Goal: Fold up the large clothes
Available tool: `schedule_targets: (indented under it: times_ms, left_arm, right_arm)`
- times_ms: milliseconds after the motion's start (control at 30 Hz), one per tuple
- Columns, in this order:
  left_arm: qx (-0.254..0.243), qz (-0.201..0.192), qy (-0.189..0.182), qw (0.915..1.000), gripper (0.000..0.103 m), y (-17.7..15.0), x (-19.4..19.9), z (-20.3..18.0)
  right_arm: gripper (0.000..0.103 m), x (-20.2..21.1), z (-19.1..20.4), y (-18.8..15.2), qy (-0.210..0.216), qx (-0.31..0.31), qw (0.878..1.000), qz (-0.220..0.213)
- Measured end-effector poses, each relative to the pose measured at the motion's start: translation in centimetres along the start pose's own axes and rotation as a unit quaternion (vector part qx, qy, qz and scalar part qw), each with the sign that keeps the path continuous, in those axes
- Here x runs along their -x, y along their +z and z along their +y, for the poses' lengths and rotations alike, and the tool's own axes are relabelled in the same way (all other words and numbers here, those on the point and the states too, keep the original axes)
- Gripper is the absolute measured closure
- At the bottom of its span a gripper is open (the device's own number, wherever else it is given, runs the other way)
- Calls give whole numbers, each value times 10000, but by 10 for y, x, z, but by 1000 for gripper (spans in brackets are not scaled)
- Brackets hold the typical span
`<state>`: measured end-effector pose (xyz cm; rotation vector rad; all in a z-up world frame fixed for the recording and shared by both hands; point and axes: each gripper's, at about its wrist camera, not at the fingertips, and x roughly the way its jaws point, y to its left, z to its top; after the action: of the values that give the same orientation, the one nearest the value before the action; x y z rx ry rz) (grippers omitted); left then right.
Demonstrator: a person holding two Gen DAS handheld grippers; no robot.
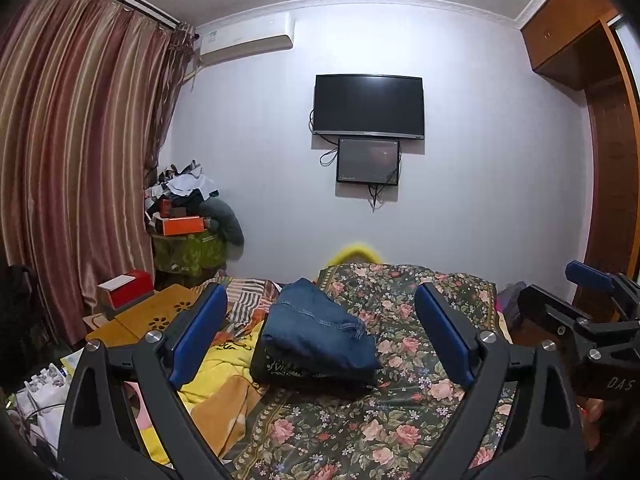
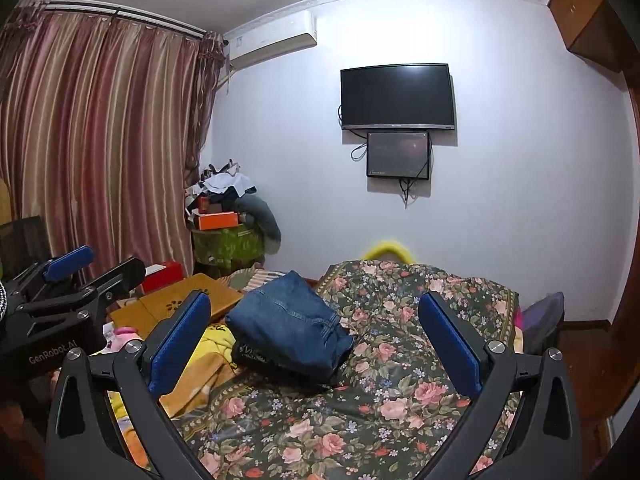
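Folded denim jeans [image 1: 320, 332] atop dark garment [image 1: 280, 372] near floral bedspread's [image 1: 400, 412] left edge; left claw [image 1: 320, 336], right claw [image 2: 316, 340] released, empty.

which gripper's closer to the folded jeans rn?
Left, slightly. The folded jeans sit centred ahead of the open left gripper; from the open right gripper they lie ahead, off to its left.

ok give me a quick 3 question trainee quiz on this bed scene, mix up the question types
1. True or false: the folded jeans lie on top of a dark folded garment.
2. What covers the bed? A) floral bedspread B) plain white sheet C) bare mattress
3. Are the left gripper and right gripper open or shut?

Key: 1 true; 2 A; 3 both open, holding nothing.
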<state>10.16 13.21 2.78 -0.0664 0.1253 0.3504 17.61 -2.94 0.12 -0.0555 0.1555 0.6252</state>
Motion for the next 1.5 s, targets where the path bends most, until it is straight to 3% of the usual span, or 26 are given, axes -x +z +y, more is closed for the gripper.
schedule_targets:
  times_ms: [1500]
  left_arm:
    - [57, 112, -51, 9999, 5, -11, -6, 3]
  right_arm:
    - [0, -2, -6, -1, -30, -116, 9998, 171]
